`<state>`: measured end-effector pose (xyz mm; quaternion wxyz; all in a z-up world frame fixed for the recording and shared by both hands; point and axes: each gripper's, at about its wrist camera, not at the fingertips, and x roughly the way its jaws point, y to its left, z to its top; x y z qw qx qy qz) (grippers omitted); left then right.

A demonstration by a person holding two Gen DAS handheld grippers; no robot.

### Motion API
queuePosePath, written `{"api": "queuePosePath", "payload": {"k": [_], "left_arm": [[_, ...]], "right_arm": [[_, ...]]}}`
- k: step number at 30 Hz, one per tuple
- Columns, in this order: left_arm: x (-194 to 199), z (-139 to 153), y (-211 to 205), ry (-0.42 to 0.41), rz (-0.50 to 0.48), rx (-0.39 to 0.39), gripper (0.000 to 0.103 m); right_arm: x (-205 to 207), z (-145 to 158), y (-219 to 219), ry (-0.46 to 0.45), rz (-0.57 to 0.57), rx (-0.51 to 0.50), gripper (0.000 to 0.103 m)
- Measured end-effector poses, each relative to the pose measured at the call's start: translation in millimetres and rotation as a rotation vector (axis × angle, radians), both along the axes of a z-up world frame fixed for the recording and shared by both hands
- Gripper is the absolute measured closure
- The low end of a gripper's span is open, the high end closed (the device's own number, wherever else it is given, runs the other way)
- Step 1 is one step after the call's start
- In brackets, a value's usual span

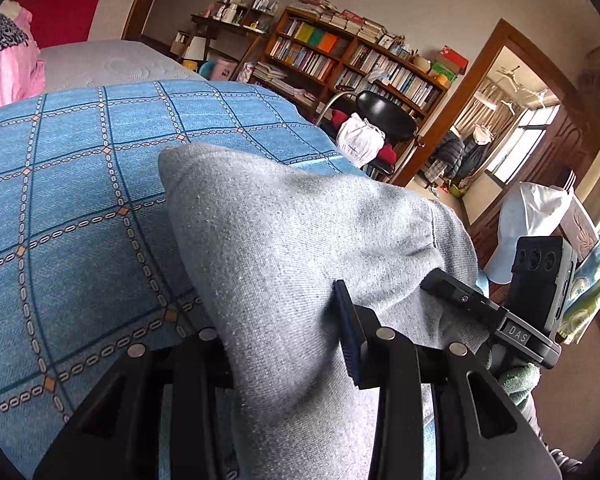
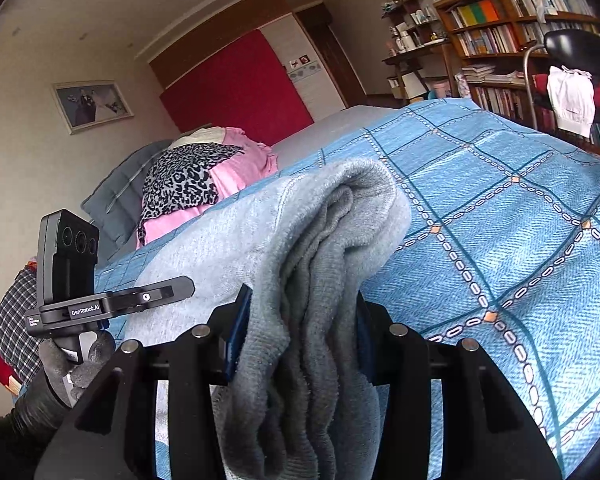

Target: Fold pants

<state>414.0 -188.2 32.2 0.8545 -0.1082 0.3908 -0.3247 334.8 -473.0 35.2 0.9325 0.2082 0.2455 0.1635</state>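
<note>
The grey sweatpants (image 1: 284, 248) lie over a bed with a blue checked cover (image 1: 80, 184). My left gripper (image 1: 284, 340) is shut on a thick fold of the grey fabric, which bulges forward over the jaws. My right gripper (image 2: 300, 336) is shut on a bunched, ribbed edge of the same pants (image 2: 324, 232), several layers pinched between its blue pads (image 2: 238, 332). The other gripper shows at the right edge of the left wrist view (image 1: 512, 320) and at the left edge of the right wrist view (image 2: 100, 304). Both hold the cloth just above the blue cover (image 2: 500, 208).
Pink and leopard-print clothes (image 2: 196, 176) lie piled at the head of the bed. A wooden bookshelf (image 1: 340, 60) and a black chair (image 1: 384, 112) with white cloth stand beyond the far side. A doorway (image 1: 500, 120) opens at the right.
</note>
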Motion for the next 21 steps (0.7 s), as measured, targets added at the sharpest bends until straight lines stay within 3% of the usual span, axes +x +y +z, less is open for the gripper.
{"api": "queuePosePath", "payload": {"k": [11,14,17,21], "left_arm": [[50.9,-42.9,-26.4,0.068,-0.021,0.022,0.064],[51.5,-51.9,-26.6,0.073,-0.013,0.034,0.055],[47.9,-56.1,-24.1,0.066,0.018,0.068,0.035],[40.4,-60.4,-18.8,0.072,0.029,0.077,0.031]], "right_arm": [[37.8,-41.3,-32.6,0.094,-0.048,0.053,0.057],[37.5,-50.4,-35.0,0.109,-0.047,0.074,0.056],[33.8,-52.7,-34.3,0.103,-0.052,0.07,0.055],[29.0,-53.7,-31.8,0.099,-0.062,0.057,0.051]]}}
